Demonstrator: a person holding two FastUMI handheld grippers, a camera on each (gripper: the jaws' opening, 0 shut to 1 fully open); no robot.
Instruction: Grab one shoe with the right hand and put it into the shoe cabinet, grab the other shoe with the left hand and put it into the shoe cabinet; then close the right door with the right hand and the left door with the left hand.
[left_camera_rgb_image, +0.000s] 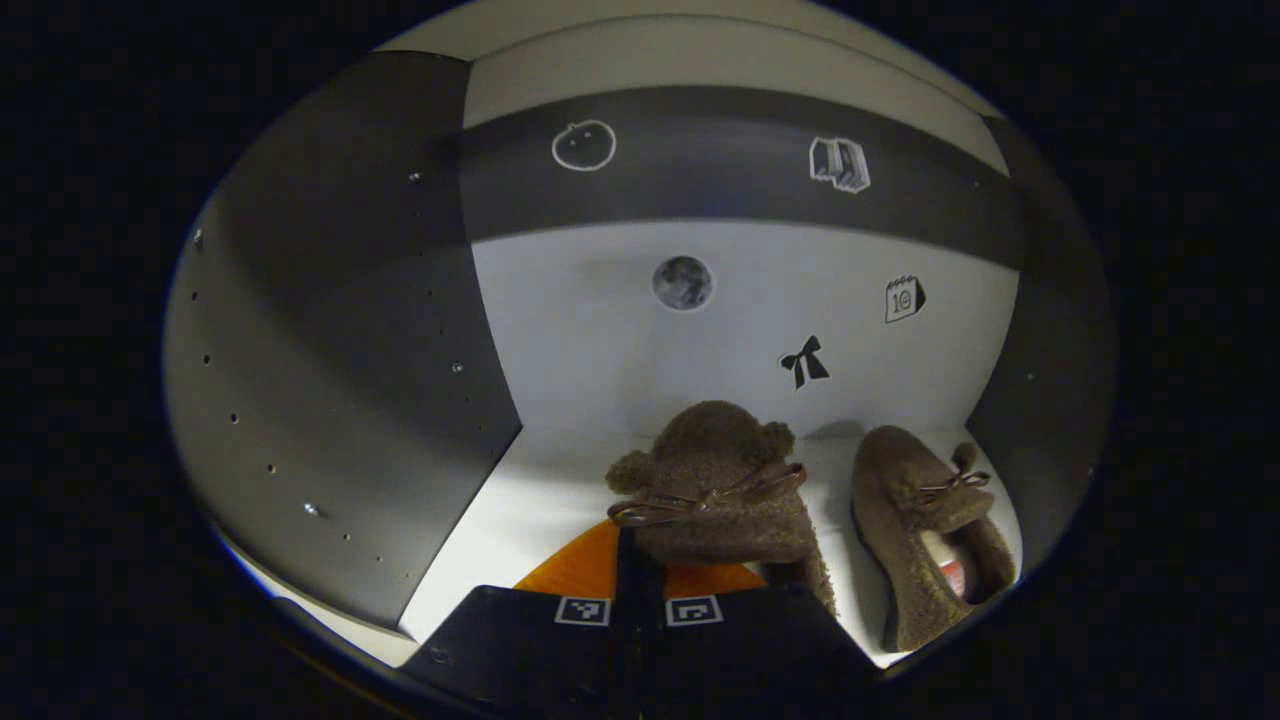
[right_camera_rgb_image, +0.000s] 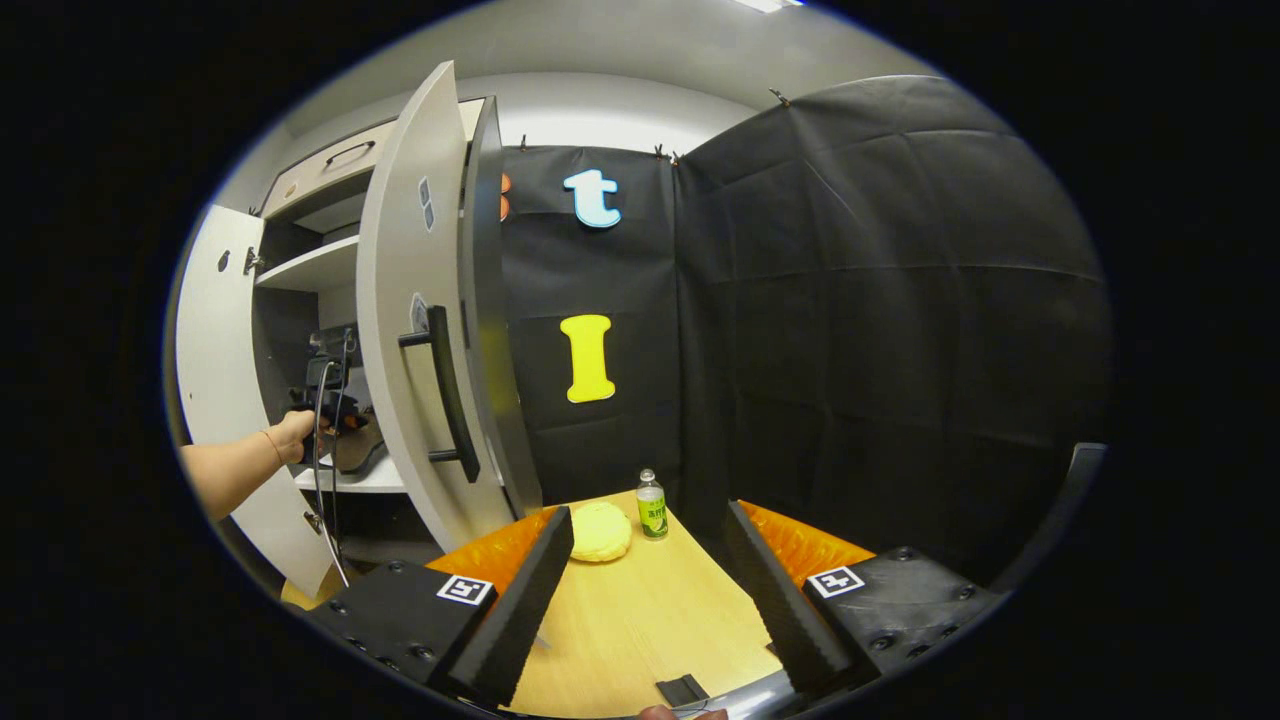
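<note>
You are on the second shoe: your left gripper (left_camera_rgb_image: 640, 590) is inside the grey-and-white shoe cabinet (left_camera_rgb_image: 340, 400), its fingers drawn together on the heel end of a brown fleecy slipper with a brown ribbon bow (left_camera_rgb_image: 715, 495), which sits low over the white shelf (left_camera_rgb_image: 545, 500), toe toward the back wall; contact with the shelf cannot be told. Just beside that slipper, toward the cabinet's right wall, the matching brown fleecy slipper (left_camera_rgb_image: 925, 520) already lies on the same shelf. Your right gripper (right_camera_rgb_image: 650, 590) hangs wide and holds nothing, outside the cabinet over the light wooden table (right_camera_rgb_image: 640, 620). On that table, beyond the cabinet's right door (right_camera_rgb_image: 415, 330), sit a round yellow cushion-like thing (right_camera_rgb_image: 598, 531) and a small green-labelled plastic bottle (right_camera_rgb_image: 651, 506). Next, judging by this: set the slipper down, let go, back out past the open doors, then swing the right door shut by its dark bar handle (right_camera_rgb_image: 445, 390).
</note>
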